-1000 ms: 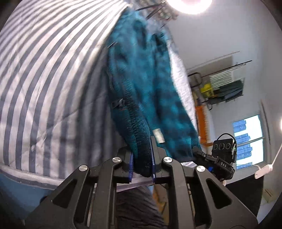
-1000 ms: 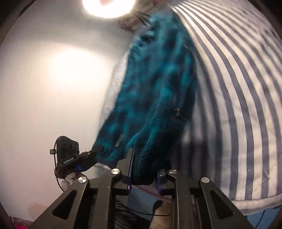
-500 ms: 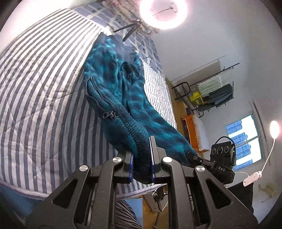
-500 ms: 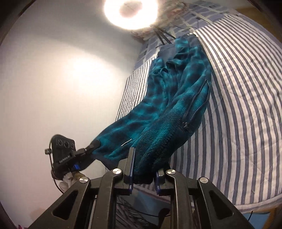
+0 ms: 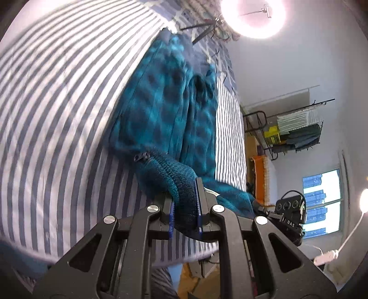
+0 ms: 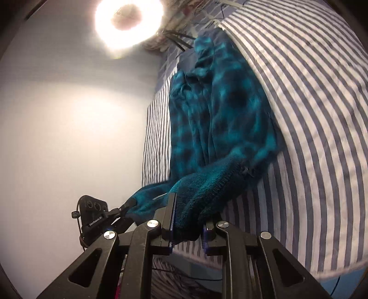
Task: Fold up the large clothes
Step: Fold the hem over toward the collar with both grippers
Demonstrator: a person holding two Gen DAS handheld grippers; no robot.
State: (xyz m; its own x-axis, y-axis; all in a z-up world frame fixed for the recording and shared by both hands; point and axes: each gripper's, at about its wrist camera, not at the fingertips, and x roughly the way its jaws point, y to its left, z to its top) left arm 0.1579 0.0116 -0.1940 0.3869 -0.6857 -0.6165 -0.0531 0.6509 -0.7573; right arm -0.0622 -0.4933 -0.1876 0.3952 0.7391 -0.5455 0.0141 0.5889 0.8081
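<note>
Jacket: a teal fleece jacket (image 5: 165, 119) with a darker blotchy check pattern, thick and fuzzy, lies lengthwise on the bed; its near end is lifted off the cover and drawn toward both grippers.
Hem: the ribbed knit hem (image 5: 181, 184) is denser and darker than the fleece, bunched into a thick roll where it is held.
Zipper: a dark metal zipper pull (image 5: 140, 157) sits on the edge of the jacket just beyond the hem; the teeth run away along the fabric, blurred.
Left gripper: the left gripper (image 5: 185, 216) is clamped on the rolled hem, its blue-edged pads pressed into the knit from both sides, with fabric bulging below them.
Right gripper: the right gripper (image 6: 187, 226) is likewise closed on a bunch of hem, the knit filling the narrow gap between its black fingers; in the left view it shows at the lower right (image 5: 260, 209), pinching the far corner of the jacket.
Label: a small pale strip, perhaps a care label (image 5: 210, 192), pokes out beside the left pads; too blurred to be sure.
Bed cover: a quilted bed cover (image 5: 57, 115) in blue-grey and white stripes, smooth and slightly puffed, lies under the jacket.
Light: a round ring light (image 5: 253, 18) glares at the head of the bed, on thin black tripod legs.
Rack: a black wire drying rack (image 5: 296, 128) by the wall holds folded cloth in grey, green and yellow.
Window: a bright window (image 5: 322, 202) shows tall buildings outside.
Wall: a plain white wall (image 6: 69, 115), matte.
</note>
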